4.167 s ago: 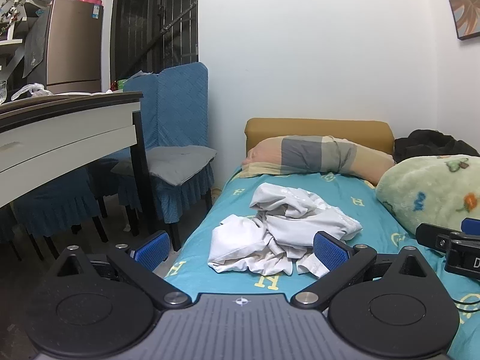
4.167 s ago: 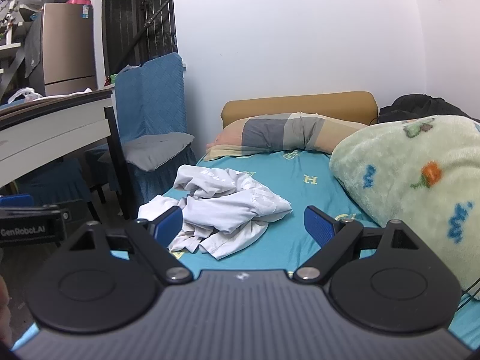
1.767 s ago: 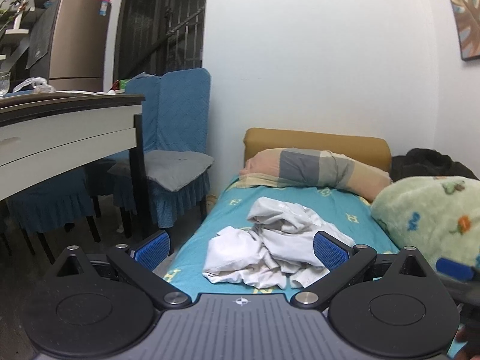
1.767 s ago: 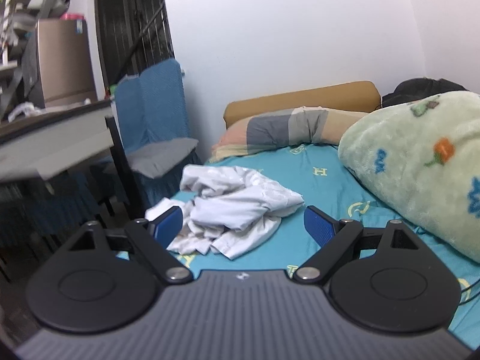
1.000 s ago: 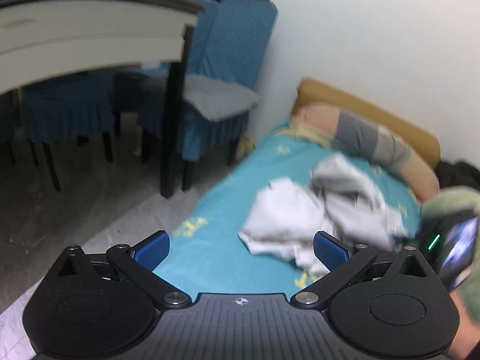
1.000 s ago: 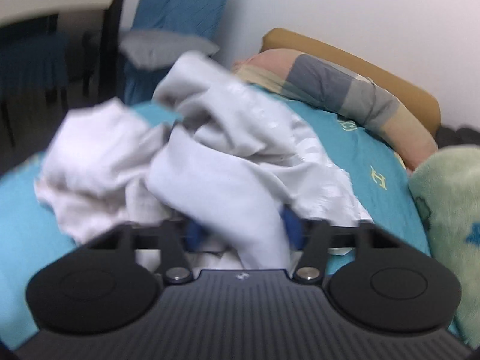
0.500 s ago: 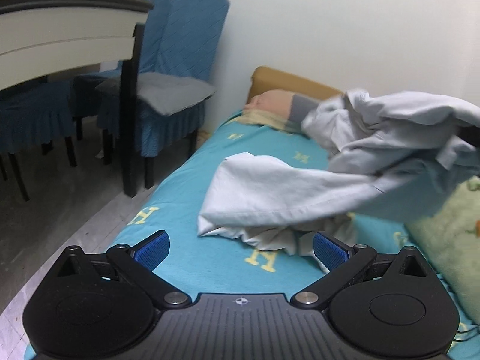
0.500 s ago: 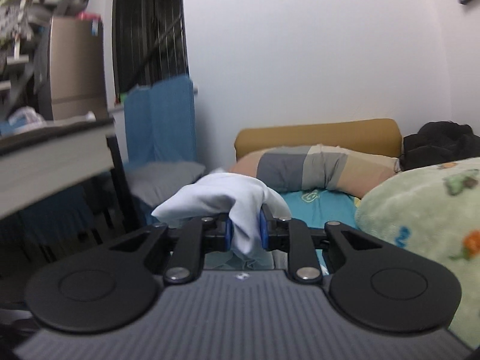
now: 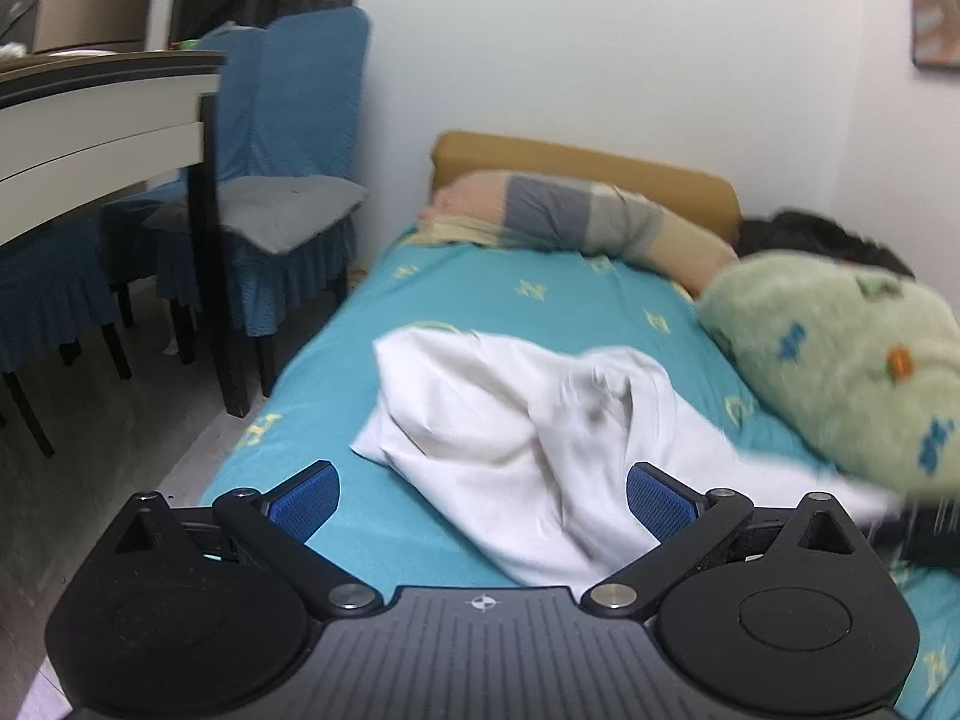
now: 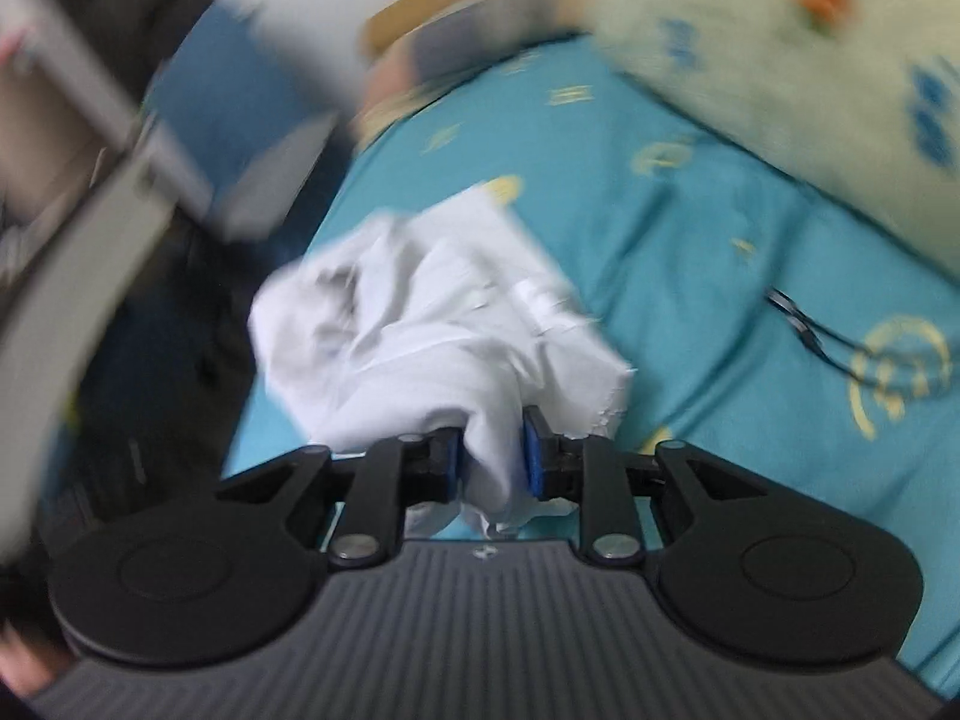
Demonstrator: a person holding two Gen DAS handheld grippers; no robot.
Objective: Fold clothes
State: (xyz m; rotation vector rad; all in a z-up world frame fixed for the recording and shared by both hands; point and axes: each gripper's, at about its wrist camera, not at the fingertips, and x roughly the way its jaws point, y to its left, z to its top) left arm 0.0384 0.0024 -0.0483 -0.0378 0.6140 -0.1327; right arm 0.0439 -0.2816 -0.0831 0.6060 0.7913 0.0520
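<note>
A crumpled white garment (image 9: pixel 510 432) lies across the teal bed sheet (image 9: pixel 540 294), one end stretched toward the right edge of the left wrist view. My left gripper (image 9: pixel 483 504) stands open just short of it, its blue pads (image 9: pixel 303 501) wide apart and touching nothing. In the blurred, tilted right wrist view my right gripper (image 10: pixel 491 462) pinches a bunch of the same garment (image 10: pixel 420 312) between its pads. Its jaws are opening slightly, with the cloth still pressed between them. The rest of the cloth hangs bunched ahead over the sheet (image 10: pixel 690 228).
A green fleece blanket (image 9: pixel 840 360) fills the bed's right side and a striped pillow (image 9: pixel 570 216) lies at the headboard. A table (image 9: pixel 90 120) and blue-covered chairs (image 9: pixel 288 150) stand left of the bed. A thin dark cable (image 10: pixel 810 330) lies on the sheet.
The garment, held high half a second ago, is now lower and drawn out to the right over the bed. The right wrist view has rolled and dipped toward the sheet.
</note>
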